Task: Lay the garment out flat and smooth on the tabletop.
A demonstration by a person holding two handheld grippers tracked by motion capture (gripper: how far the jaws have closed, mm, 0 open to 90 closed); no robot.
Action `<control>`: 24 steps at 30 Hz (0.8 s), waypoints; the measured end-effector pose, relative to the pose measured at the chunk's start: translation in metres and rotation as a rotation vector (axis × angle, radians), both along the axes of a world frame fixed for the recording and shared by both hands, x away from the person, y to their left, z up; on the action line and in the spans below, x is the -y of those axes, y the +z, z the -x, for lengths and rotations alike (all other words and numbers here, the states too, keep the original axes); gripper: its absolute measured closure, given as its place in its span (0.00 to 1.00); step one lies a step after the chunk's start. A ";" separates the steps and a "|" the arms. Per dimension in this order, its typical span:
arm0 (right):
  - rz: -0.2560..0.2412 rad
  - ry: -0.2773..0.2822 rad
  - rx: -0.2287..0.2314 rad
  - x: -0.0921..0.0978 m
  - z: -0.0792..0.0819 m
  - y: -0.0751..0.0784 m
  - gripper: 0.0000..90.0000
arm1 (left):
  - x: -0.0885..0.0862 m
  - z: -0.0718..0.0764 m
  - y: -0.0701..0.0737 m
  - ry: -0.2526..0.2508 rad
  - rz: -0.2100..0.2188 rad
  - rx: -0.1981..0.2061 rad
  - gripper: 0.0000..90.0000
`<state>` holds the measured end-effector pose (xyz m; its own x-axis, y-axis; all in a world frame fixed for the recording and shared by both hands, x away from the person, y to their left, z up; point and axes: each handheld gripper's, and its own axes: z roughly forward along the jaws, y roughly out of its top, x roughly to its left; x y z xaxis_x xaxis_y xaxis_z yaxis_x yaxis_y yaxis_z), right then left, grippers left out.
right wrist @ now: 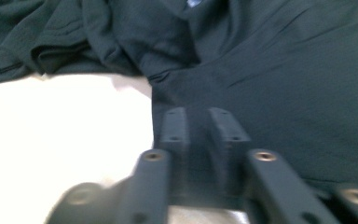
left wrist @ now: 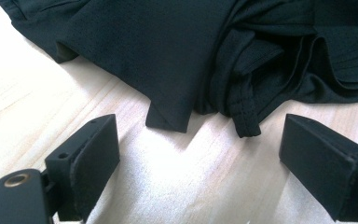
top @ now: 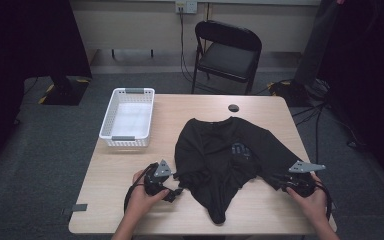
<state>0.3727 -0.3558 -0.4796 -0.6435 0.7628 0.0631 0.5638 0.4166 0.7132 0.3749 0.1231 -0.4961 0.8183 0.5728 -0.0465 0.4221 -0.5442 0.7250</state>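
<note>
While the white basket (top: 128,118) sits empty at upper left, the crumpled black shirt (top: 220,160) lies mid-frame; left tool (left wrist: 200,154) gapes released, right tool (right wrist: 198,128) clenches its cloth.

You have a black, thin-knit long-sleeved shirt (top: 220,155) lying crumpled on the pale wooden table, collar end toward the far edge and a bunched point of fabric hanging toward your near edge. Its body sits roughly mid-table, rumpled and partly folded over itself, with a small pale print showing on the chest. One sleeve runs out flat toward your right side; in the right gripper view that smooth dark cloth (right wrist: 270,88) lies spread on the tabletop. In the left gripper view the shirt's near edge (left wrist: 214,60) is gathered in loose folds, a stitched hem and a folded corner resting on the wood.
</note>
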 end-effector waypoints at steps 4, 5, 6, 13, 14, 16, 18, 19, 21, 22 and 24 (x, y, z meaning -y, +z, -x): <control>0.014 -0.001 -0.004 0.010 -0.002 -0.001 1.00 | 0.000 0.000 0.000 0.000 0.001 0.000 0.13; 0.027 -0.019 -0.001 0.015 -0.002 0.000 1.00 | 0.000 0.000 0.000 0.000 0.000 0.000 0.13; 0.036 -0.033 -0.001 0.022 -0.003 0.001 1.00 | 0.000 0.000 0.000 0.000 0.000 0.000 0.13; -0.020 -0.047 0.063 0.038 0.010 0.010 0.58 | 0.000 0.000 0.000 0.002 0.001 -0.001 0.13; -0.020 -0.047 0.063 0.038 0.010 0.010 0.58 | 0.000 0.000 0.000 0.002 0.001 -0.001 0.13; -0.050 0.040 0.061 0.009 0.019 0.013 0.36 | 0.000 0.000 0.000 0.002 0.001 0.000 0.13; -0.028 0.093 0.062 -0.011 0.023 0.012 0.31 | 0.000 0.000 0.000 0.005 0.000 0.000 0.13; -0.028 0.093 0.062 -0.011 0.023 0.012 0.31 | 0.000 0.001 0.000 0.006 0.001 0.000 0.13; -0.014 0.125 0.051 -0.026 0.023 0.009 0.26 | 0.000 0.001 0.000 0.006 -0.001 0.001 0.13; -0.004 0.143 0.026 -0.035 0.023 0.006 0.25 | 0.000 0.001 0.000 0.007 -0.001 0.001 0.13; 0.018 0.140 0.027 -0.038 0.023 0.004 0.24 | 0.000 0.001 0.000 0.009 -0.001 0.000 0.13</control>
